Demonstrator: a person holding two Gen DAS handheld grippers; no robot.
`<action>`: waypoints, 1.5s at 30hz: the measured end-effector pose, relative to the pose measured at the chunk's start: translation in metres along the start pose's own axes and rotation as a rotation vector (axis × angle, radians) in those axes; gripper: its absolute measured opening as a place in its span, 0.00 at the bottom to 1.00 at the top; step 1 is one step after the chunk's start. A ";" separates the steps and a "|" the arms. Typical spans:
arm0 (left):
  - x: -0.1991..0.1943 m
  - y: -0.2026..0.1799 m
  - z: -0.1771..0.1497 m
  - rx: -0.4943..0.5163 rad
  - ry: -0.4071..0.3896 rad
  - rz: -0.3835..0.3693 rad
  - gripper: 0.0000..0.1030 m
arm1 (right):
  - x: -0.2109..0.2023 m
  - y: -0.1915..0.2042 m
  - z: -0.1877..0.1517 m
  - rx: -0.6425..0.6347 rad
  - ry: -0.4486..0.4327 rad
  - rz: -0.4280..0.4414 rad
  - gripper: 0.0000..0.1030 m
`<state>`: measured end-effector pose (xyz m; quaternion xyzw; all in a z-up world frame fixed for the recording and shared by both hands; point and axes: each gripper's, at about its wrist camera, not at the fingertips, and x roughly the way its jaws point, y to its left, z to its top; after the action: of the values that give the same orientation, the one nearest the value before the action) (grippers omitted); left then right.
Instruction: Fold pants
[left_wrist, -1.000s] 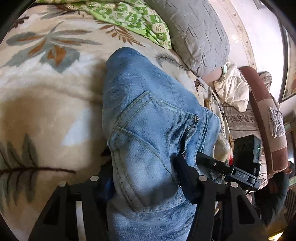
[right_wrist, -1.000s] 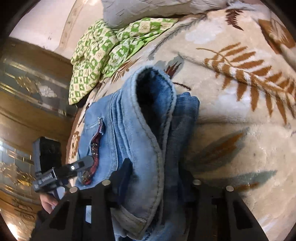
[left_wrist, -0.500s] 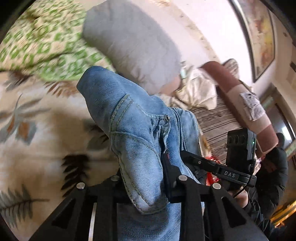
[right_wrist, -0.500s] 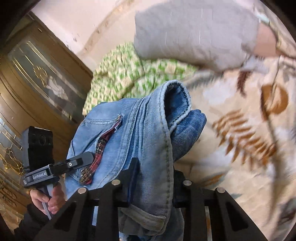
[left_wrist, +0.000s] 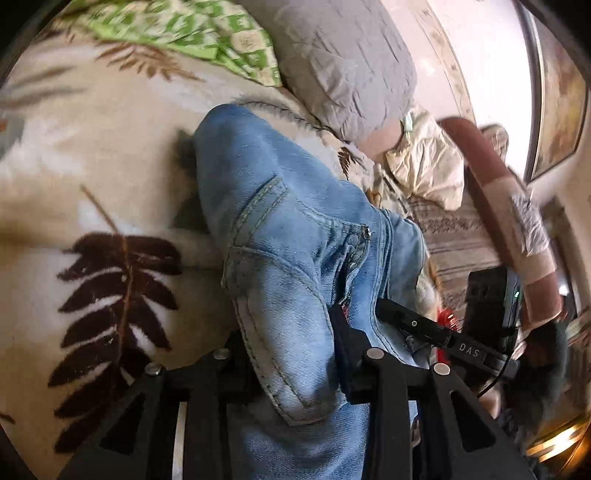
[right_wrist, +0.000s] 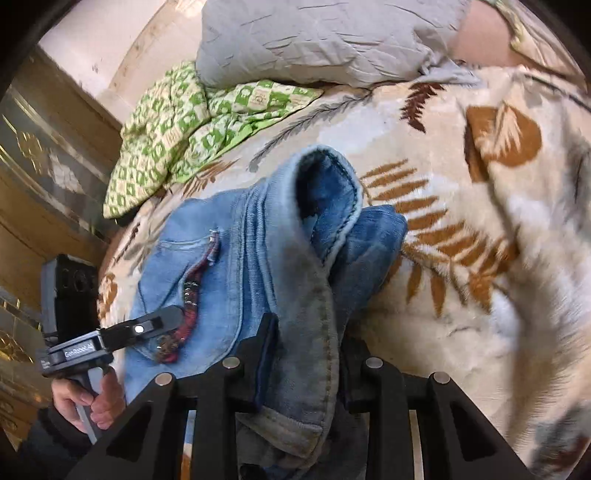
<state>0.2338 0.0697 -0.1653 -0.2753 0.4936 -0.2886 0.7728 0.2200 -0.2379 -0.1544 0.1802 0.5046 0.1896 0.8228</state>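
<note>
"DAS" in white letters on the black body of the right tongs (left_wrist: 469, 347), seen from the left wrist camera. "GenRobot.AI", as far as legible, in white on the black body of the left tongs (right_wrist: 79, 352), seen from the right wrist camera; smaller print on the end face beside it too small to read. No lettering legible on the jeans (left_wrist: 295, 266), the green checked cloth (right_wrist: 192, 122), or the leaf-patterned blanket (right_wrist: 480, 240).

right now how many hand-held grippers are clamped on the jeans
2: the left hand-held gripper and the right hand-held gripper each pinch a bunched edge of the jeans.
</note>
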 end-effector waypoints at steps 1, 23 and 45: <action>0.001 -0.001 0.000 0.009 0.000 0.005 0.37 | -0.001 -0.001 0.000 0.008 -0.006 0.010 0.30; 0.002 -0.039 -0.004 0.157 -0.106 0.390 1.00 | 0.004 0.002 -0.007 -0.046 -0.013 -0.185 1.00; -0.163 -0.182 -0.136 0.314 -0.550 0.694 1.00 | -0.225 0.138 -0.116 -0.122 -0.532 -0.569 1.00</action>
<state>0.0202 0.0434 0.0131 -0.0402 0.2838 -0.0007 0.9580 0.0041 -0.2171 0.0351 0.0269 0.2914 -0.0698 0.9537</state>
